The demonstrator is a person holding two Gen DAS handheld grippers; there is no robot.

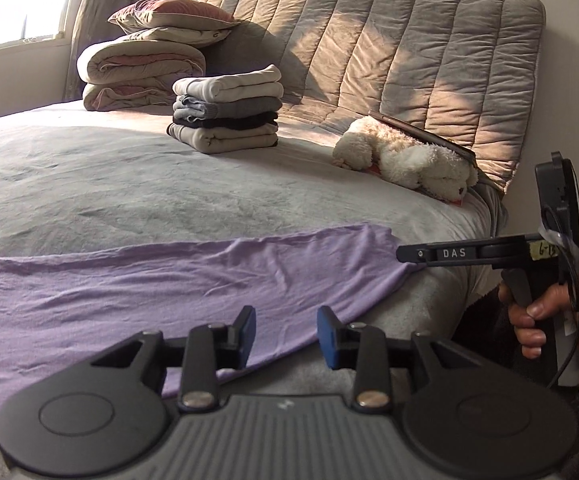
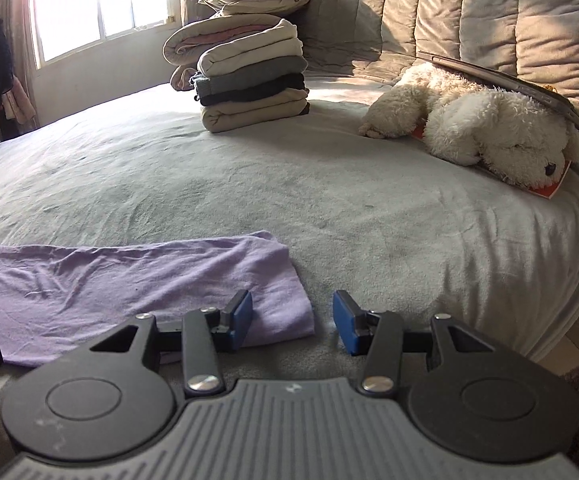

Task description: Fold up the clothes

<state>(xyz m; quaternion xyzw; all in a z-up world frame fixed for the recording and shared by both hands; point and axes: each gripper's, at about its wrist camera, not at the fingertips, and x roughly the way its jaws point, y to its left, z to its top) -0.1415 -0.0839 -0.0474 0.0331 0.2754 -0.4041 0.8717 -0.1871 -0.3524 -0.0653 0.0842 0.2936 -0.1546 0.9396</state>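
A lilac garment [image 1: 161,288] lies flat across the near part of the bed, with light wrinkles. My left gripper [image 1: 288,335] is open low over its near hem; the hem runs through the gap between the blue pads [image 1: 326,338]. My right gripper [image 2: 293,322] is also open, at the lilac garment's [image 2: 129,280] right corner. Its left pad [image 2: 241,319] is over the cloth and its right pad over bare sheet. In the left wrist view the right gripper [image 1: 404,255] shows side-on at that corner, held by a hand [image 1: 537,320]. Neither gripper holds cloth.
A stack of folded clothes [image 1: 225,112] [image 2: 253,88] stands mid-bed, with folded quilts and pillows [image 1: 141,68] behind it. A white plush dog [image 2: 481,124] lies on a book by the quilted headboard [image 1: 409,52]. The bed's right edge [image 2: 569,280] drops off close by.
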